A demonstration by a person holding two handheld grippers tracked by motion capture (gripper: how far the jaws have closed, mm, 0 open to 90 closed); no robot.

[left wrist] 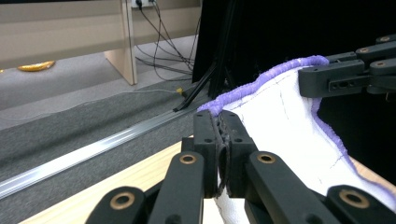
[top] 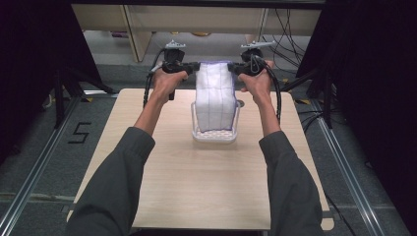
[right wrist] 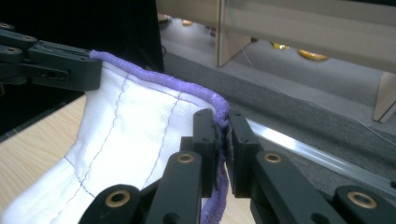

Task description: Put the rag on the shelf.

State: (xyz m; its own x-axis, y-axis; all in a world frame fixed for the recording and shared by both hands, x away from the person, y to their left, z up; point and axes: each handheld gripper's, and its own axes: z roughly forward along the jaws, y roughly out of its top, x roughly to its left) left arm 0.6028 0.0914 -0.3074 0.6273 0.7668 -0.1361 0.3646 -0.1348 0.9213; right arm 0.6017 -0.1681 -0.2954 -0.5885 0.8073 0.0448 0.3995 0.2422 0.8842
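The left claw (top: 193,66) is pinching the upper left corner of a white cloth (top: 214,96), its two black jaws pressed together on the purple hem with hardly a gap between them. In the left gripper view that same claw (left wrist: 218,122) is sitting at the lower centre of the frame, biting the cloth edge (left wrist: 285,126) where the purple trim begins. The right claw (top: 236,67) is doing the same at the upper right corner, jaws closed tight on the hem; in the right gripper view it (right wrist: 221,122) is gripping the purple border just below the centre of the frame, with the cloth (right wrist: 126,130) spreading away to the left. Each gripper view is also showing the other claw farther off, clamped on the far corner.

The cloth is hanging stretched between the two claws in the upper middle of the high view. It is white with thin stitched lines forming a grid and a thick purple edging along the top. Its lower part is draping down into a white basket (top: 195,129) with perforated walls, which is standing on the pale wooden worktop (top: 206,187) just above the centre of the frame. The person's two hands are holding the grippers level with each other, grey sleeves coming in from the bottom
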